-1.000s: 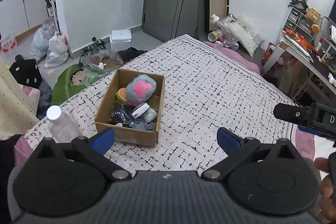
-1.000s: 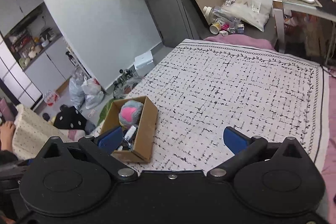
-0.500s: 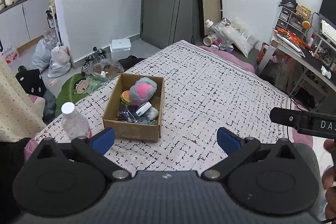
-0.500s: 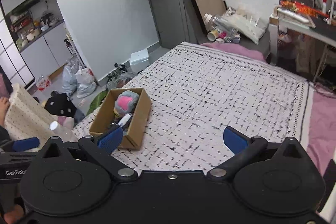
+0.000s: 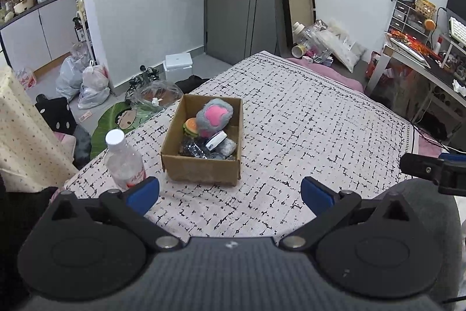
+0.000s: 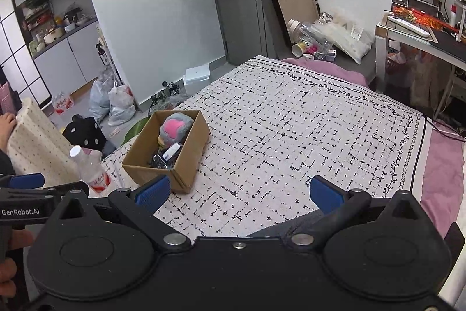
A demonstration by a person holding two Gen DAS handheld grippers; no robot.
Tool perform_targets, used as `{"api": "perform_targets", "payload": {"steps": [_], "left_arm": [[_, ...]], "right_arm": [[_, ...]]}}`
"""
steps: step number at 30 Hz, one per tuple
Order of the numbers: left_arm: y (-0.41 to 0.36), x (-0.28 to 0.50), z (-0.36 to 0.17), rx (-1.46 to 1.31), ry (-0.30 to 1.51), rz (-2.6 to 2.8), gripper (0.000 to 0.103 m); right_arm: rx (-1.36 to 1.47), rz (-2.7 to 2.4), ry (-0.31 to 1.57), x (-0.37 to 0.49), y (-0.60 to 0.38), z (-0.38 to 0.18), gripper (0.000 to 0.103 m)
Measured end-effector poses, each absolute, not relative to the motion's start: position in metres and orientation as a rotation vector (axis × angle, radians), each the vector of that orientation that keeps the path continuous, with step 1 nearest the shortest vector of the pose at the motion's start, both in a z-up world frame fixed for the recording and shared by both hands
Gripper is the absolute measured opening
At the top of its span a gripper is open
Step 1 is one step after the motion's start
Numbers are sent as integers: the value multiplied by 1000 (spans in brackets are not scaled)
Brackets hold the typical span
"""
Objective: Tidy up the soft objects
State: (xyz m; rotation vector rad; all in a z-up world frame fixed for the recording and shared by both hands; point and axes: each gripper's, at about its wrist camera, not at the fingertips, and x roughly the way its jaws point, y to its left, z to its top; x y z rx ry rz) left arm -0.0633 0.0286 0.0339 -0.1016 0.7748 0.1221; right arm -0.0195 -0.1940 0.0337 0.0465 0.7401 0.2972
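Box (image 5: pixel 204 153) w/ plush (image 5: pixel 214 117) ahead of left gripper (image 5: pixel 230 193); nothing held

The bed cover (image 5: pixel 305 130) is white with a broken black grid pattern and, in the right wrist view, a black vine border along its far and right edges; a pink sheet (image 6: pixel 445 153) shows beyond it. The cardboard box (image 5: pixel 201 168) is plain brown. Inside it lie a grey plush toy (image 5: pixel 214 115) with a pink patch and a small burger toy (image 5: pixel 190 126) in orange, green and brown. Near left stands a clear bottle (image 5: pixel 123 162) with a white cap and red label. At far left, the cream cloth (image 5: pixel 26 142) has small dark dots. Each hand-held gripper is black with blue pads (image 5: pixel 144 191).
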Motion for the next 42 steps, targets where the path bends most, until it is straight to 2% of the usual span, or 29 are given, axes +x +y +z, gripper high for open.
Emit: {"api": "perform_targets", "payload": {"steps": [42], "left_arm": [[31,-69,36,-114,764,139,102]], "right_arm": [[60,320,750,-23,-190,33,103]]}}
